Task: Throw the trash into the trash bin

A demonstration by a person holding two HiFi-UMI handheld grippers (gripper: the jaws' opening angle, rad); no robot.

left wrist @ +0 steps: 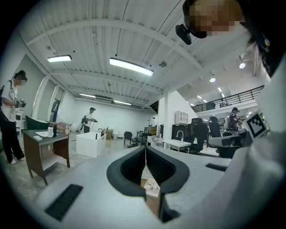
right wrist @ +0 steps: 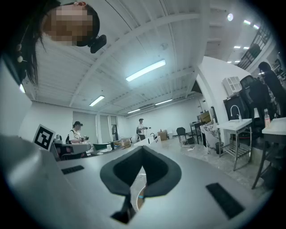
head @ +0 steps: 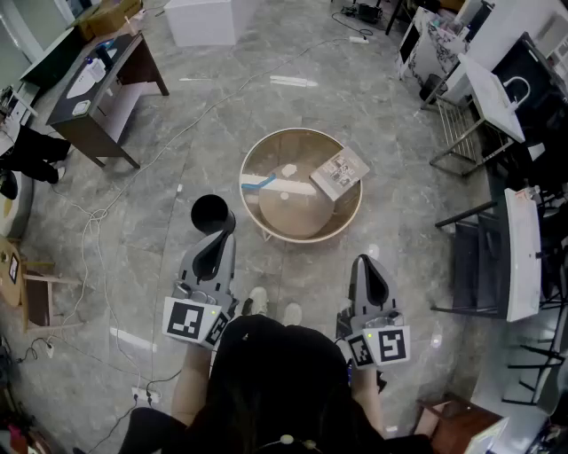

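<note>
A round wooden table stands in front of me. On it lie a printed flat box, a blue and white strip and two small white scraps. A black trash bin stands on the floor at the table's left. My left gripper is level, its tips just below the bin, jaws shut and empty. My right gripper hangs level below the table's right side, also shut and empty. In the left gripper view the left gripper shows its jaws meeting, with the box in the gap below.
A dark desk stands at the upper left and a white cabinet at the top. Metal racks and tables line the right side. Cables run across the marble floor. Other people stand far off.
</note>
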